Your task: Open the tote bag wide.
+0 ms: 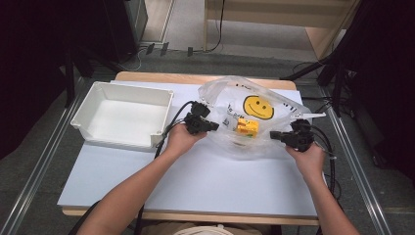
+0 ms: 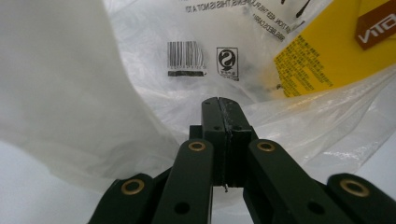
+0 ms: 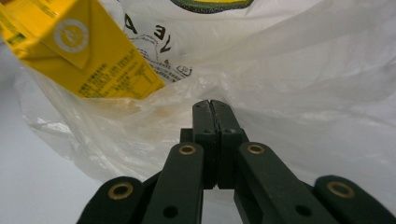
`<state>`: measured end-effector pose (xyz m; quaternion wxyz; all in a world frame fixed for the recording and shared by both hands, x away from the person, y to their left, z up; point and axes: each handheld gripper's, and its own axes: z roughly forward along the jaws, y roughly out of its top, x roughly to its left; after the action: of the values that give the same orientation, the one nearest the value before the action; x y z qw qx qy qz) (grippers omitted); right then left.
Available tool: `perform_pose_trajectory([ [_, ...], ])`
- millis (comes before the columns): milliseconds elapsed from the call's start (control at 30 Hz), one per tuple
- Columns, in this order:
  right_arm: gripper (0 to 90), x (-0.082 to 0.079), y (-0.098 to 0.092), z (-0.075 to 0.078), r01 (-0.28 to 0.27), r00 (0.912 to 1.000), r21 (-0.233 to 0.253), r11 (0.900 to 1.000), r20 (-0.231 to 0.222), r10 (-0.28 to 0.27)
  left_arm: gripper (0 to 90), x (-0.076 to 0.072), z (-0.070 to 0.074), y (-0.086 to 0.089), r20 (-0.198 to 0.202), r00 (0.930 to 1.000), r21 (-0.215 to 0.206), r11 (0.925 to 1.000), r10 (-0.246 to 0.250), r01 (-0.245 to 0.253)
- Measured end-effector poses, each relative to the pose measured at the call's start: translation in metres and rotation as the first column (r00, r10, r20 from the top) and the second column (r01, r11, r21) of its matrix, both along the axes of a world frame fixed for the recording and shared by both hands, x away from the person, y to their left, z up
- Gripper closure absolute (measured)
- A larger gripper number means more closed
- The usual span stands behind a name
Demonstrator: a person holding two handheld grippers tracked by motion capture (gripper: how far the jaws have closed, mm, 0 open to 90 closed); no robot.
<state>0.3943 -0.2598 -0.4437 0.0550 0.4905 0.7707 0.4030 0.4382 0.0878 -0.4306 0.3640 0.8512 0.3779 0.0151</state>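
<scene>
High view shows the person's forearms coming in from the near edge of the bench (image 1: 195,186), the left gripper (image 1: 214,126) and right gripper (image 1: 272,134) each at one side of a clear plastic bag (image 1: 230,93) printed with a smiley face. Both gripper views show the jaws pressed together, pinching the bag's film at its left and right edges. Inside the bag lies a yellow carton (image 1: 247,127), and at the far left of the bench stands a white tray (image 1: 85,108), apart from the bag.
</scene>
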Motion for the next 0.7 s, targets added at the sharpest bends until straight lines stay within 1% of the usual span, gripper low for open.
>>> perform_pose_trajectory([
  [67, 90.0, 0.0, -0.001, -0.003, -0.003, 1.0, 0.0, 1.0, 0.008, 0.003, 90.0, 0.001, -0.003, 0.001, -0.009, 0.9999, -0.026, 0.9996, 0.006, -0.006],
  [133, 90.0, -0.001, -0.001, -0.005, -0.006, 0.9998, -0.005, 1.0, 0.017, 0.007, 90.0, 0.0, -0.006, 0.002, -0.006, 1.0, -0.029, 0.9996, 0.004, -0.004],
  [233, 90.0, -0.001, 0.0, -0.007, -0.006, 0.9999, -0.007, 1.0, 0.014, 0.006, 90.0, 0.0, -0.01, 0.001, -0.009, 0.9999, -0.019, 0.9998, -0.004, 0.004],
  [300, 90.0, -0.001, -0.001, -0.011, -0.007, 1.0, -0.003, 1.0, 0.0, 0.007, 90.0, 0.0, -0.014, -0.001, -0.005, 1.0, -0.018, 0.9998, -0.005, 0.005],
  [333, 90.0, 0.0, -0.001, -0.013, -0.005, 1.0, -0.007, 1.0, -0.005, 0.005, 90.0, 0.0, -0.016, -0.001, -0.007, 0.9999, -0.012, 0.9998, -0.013, 0.013],
  [400, 90.0, -0.001, -0.001, -0.017, -0.003, 0.9998, -0.006, 1.0, -0.022, 0.002, 90.0, 0.0, -0.019, -0.002, -0.01, 0.9999, -0.014, 0.9999, -0.01, 0.01],
  [433, 90.0, 0.0, -0.001, -0.018, -0.006, 0.9997, -0.012, 1.0, -0.025, 0.006, 90.0, 0.0, -0.02, -0.002, -0.014, 0.9999, -0.008, 0.9999, -0.009, 0.009],
  [467, 90.0, 0.0, -0.001, -0.02, -0.014, 0.9995, -0.018, 1.0, -0.029, 0.013, 90.0, 0.0, -0.022, -0.002, -0.01, 0.9999, -0.003, 1.0, -0.008, 0.008],
  [533, 90.0, 0.0, 0.0, -0.022, -0.018, 0.9987, -0.042, 0.999, -0.048, 0.016, 90.0, 0.0, -0.027, -0.002, -0.015, 0.9999, 0.01, 0.9999, 0.0, 0.0],
  [567, 90.0, 0.0, 0.0, -0.023, -0.017, 0.9986, -0.049, 0.999, -0.052, 0.014, 90.0, 0.0, -0.029, -0.001, -0.021, 0.9998, 0.004, 1.0, 0.0, 0.0],
  [600, 90.0, 0.0, 0.0, -0.024, -0.014, 0.9981, -0.055, 0.998, -0.061, 0.01, 90.0, 0.001, -0.03, 0.0, -0.023, 0.9997, 0.006, 1.0, 0.006, -0.006],
  [633, 90.0, 0.0, 0.0, -0.025, -0.016, 0.9982, -0.057, 0.998, -0.059, 0.012, 90.0, 0.001, -0.033, 0.001, -0.032, 0.9994, -0.006, 0.9999, 0.015, -0.015],
  [700, 90.0, 0.001, 0.0, -0.026, -0.029, 0.9983, -0.068, 0.997, -0.052, 0.026, 90.0, 0.002, -0.035, 0.002, -0.031, 0.9994, -0.01, 0.9998, 0.015, -0.016],
])
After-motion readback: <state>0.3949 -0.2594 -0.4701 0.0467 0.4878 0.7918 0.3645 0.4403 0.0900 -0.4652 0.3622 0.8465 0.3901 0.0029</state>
